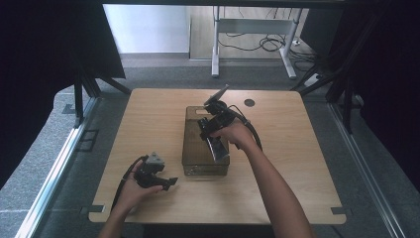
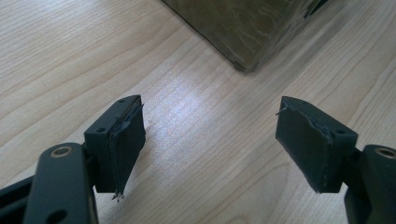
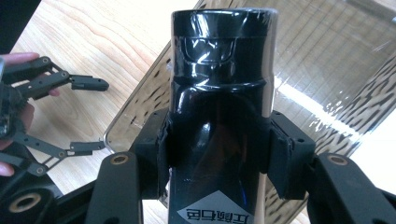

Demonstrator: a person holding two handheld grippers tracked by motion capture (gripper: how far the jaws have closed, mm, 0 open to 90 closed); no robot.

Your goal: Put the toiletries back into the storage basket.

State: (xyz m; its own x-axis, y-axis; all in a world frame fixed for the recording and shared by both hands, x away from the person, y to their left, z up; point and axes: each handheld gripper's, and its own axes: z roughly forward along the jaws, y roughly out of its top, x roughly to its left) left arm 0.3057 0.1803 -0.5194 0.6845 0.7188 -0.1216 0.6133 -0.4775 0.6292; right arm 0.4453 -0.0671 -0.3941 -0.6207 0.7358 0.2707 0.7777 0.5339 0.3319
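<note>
A glossy black flask (image 3: 219, 93) with a cap and a white diamond label is clamped between the pads of my right gripper (image 3: 215, 154). In the high view the right gripper (image 1: 210, 130) holds the flask (image 1: 218, 148) slanted over the right half of a smoky see-through bin (image 1: 190, 148) at the table's middle. I cannot tell whether the flask touches the bin's floor. My left gripper (image 1: 171, 182) rests near the front left of the table, open and empty. In its own view the left gripper (image 2: 210, 121) faces a corner of the bin (image 2: 243, 28) across bare wood.
The wooden table (image 1: 148, 119) has a round cable hole (image 1: 249, 102) at the back right. Beyond it stands a white desk frame (image 1: 252, 29) with cables on the floor. Black curtains hang on both sides. The right gripper view also shows the left gripper (image 3: 95, 115) beside the bin (image 3: 317, 84).
</note>
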